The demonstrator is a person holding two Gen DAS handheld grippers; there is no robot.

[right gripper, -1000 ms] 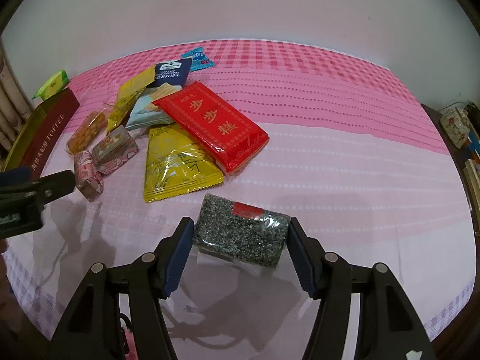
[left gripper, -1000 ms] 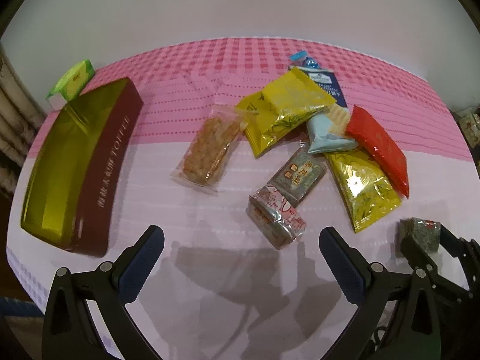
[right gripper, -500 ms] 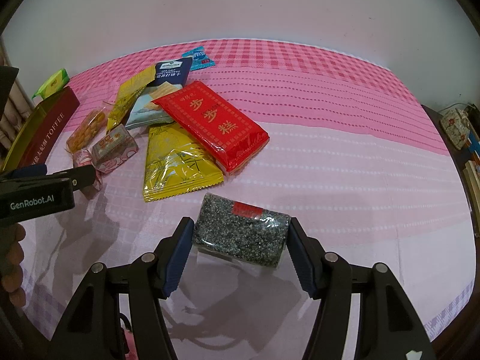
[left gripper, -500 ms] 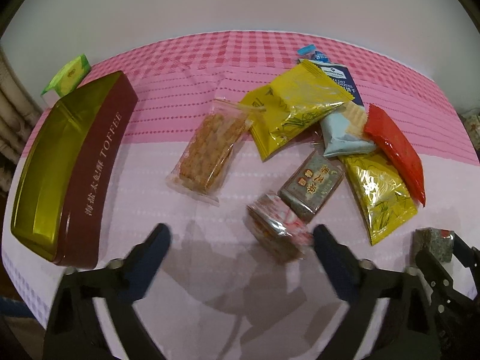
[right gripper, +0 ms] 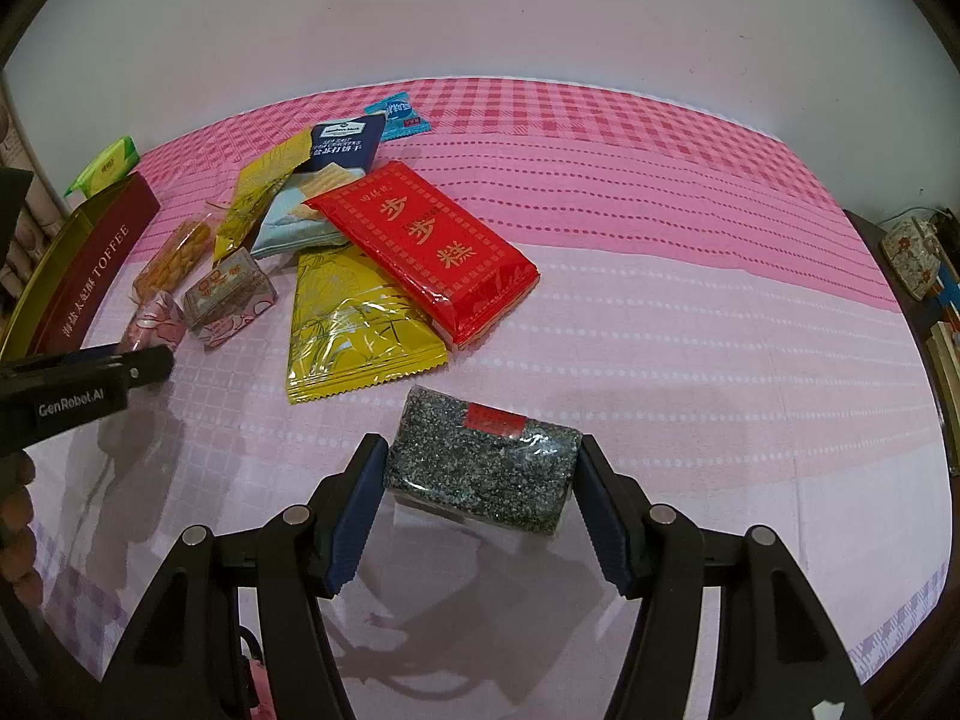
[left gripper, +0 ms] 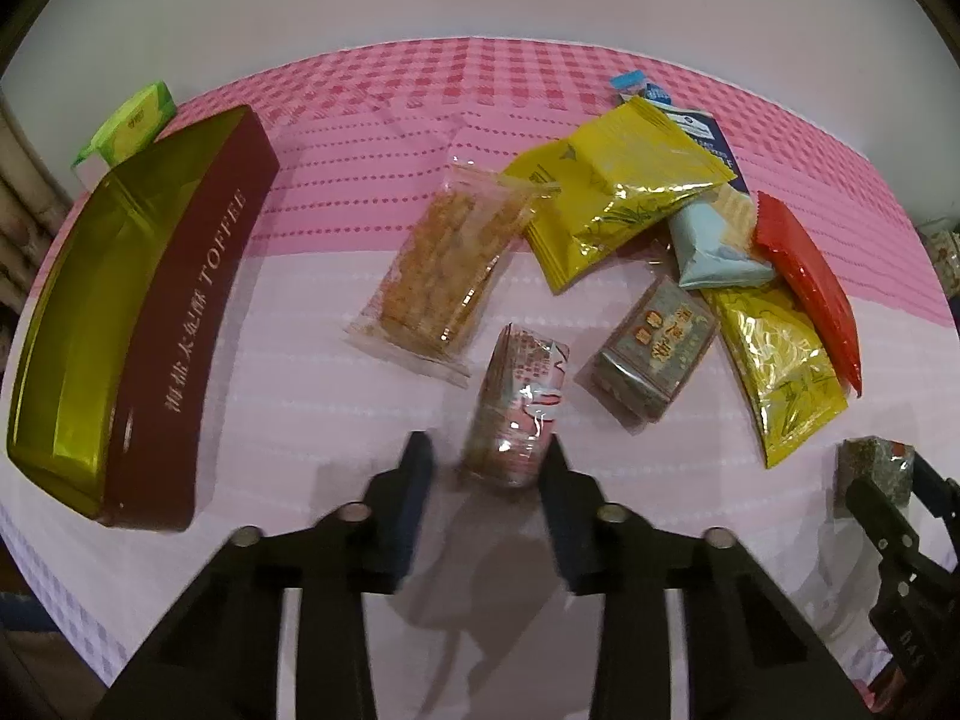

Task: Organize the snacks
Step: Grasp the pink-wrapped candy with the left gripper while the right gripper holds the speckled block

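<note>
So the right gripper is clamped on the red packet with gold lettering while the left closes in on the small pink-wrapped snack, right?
Not quite. The right gripper is clamped on the dark speckled block, not the red packet, which lies on the tablecloth behind it, as the right wrist view shows. The left gripper does straddle the small pink-wrapped snack.

It looked like a home room: a table against a plain white wall (right gripper: pixel 480 12) wore a pink-and-white checked cloth (right gripper: pixel 690 312), a floral ceramic box (right gripper: pixel 912 255) sat on dark wooden furniture alongside, with stacked books (right gripper: pixel 948 354) at the edge.
</note>
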